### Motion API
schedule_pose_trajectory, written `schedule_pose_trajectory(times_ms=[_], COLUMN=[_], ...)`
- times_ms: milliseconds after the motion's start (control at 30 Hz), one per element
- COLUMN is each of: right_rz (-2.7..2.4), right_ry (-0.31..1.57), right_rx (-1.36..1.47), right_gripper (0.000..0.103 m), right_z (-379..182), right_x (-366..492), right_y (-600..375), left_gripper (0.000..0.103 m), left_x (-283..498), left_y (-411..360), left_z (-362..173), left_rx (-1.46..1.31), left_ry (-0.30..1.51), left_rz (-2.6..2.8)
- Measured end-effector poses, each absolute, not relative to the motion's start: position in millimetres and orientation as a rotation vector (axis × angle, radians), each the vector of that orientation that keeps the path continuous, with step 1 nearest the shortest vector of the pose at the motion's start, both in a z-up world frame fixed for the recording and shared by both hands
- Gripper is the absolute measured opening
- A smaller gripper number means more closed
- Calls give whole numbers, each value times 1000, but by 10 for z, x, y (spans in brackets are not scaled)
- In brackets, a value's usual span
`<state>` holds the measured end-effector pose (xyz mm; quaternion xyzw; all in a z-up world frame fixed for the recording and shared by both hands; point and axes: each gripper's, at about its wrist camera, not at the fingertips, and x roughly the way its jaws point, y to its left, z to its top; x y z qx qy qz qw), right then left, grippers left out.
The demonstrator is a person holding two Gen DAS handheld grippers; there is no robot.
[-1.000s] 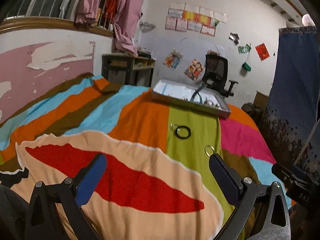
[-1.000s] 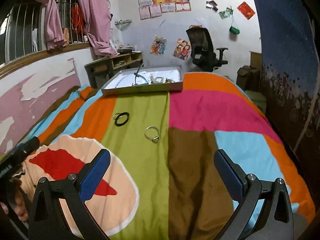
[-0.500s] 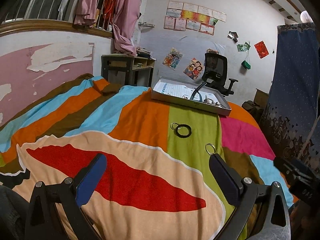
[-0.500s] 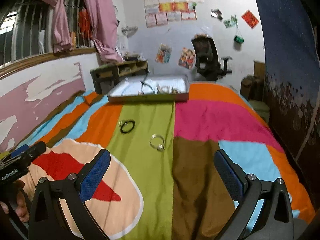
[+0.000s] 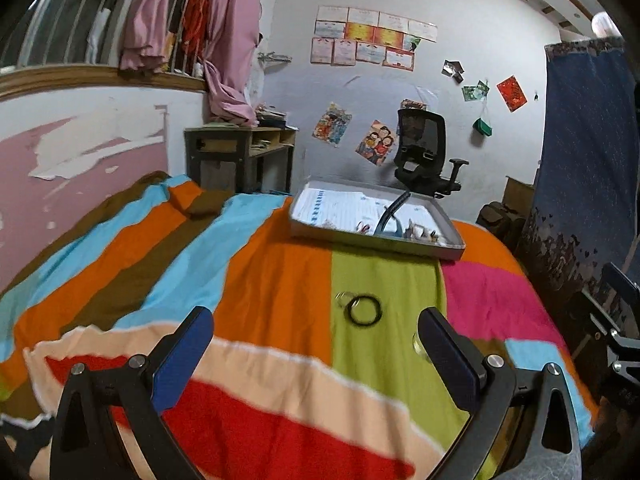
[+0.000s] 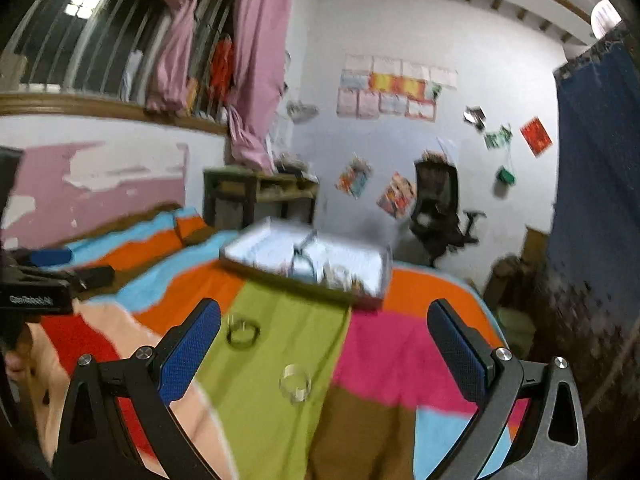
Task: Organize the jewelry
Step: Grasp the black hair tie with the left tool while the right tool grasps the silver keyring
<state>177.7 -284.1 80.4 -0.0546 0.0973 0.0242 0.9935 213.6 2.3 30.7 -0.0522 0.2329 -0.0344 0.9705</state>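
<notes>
Right now you hold both tools above the near end of the bed (image 5: 276,280), which is covered by a blanket of bright coloured blocks. Your left hand-held gripper (image 5: 316,348) has its blue-padded fingers (image 5: 182,354) spread wide apart with nothing between them, and your right hand-held gripper (image 6: 324,344) is spread just as wide and equally bare.

On the green stripe, about midway along the bed, a black ring (image 5: 363,311) lies flat, with a smaller pale ring touching its left side. Nearer to you on the same stripe, close to where green meets brown, lies a silver ring (image 6: 295,382); in the left wrist view it is mostly hidden behind the right finger of your left tool. Both rings sit apart from the fingers.

Toward the far end of the bed rests a shallow grey tray (image 5: 452,249), lined with white paper. Small jewelry pieces (image 5: 418,233) cluster along its near edge, and a dark curved item stands up among them; the pieces are too small to name.

Past the far end stand a black office chair (image 5: 424,160) and a wooden desk (image 5: 236,152) against the wall. The right wrist view is motion-blurred.
</notes>
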Motion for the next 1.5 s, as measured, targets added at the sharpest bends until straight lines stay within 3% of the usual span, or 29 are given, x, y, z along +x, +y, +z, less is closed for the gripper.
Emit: schedule_pose_trajectory(times_ms=[200,400,433,600,667,800,900,967,1200,1367,1500], right_rz=[38,36,43,124,162,219,261,284,314,311,316], right_ry=[150,185,211,359,416,535,601,637,734,816,869], right_rx=[-56,76,92,103,117,102,34,-4,-99,-91,-91], right_gripper=[102,99,96,60,46,33,29,29,29,29,29], right_z=[977,700,575,84,-92,-388,-578,-637,-795,-944,-1047], right_x=[2418,3039,3142,3415,3505,3684,3752,3772,3829,3890,3926], right_y=[-3051,-3268,-3313,-3377,-3375,-3259,-3077,-2992,-2845,-2881,-2868], left_gripper=[103,103,103,102,84,75,58,48,38,15,7], left_x=[2972,3592,3631,3852,3915,4031,4099,4122,4191,4214,4186], left_y=[-61,-90,-120,-275,-342,-422,-415,-389,-257,-352,-391], left_z=[252,-75,-144,-546,-664,-852,-973,-1052,-1244,-1275,-1289], left_rx=[-130,-243,-246,-204,-186,-156,-167,-193,-318,-282,-262], left_ry=[525,562,568,655,706,777,830,865,919,926,936], left_rz=[-162,-177,-175,-231,-263,-297,-319,-327,-346,-360,-377])
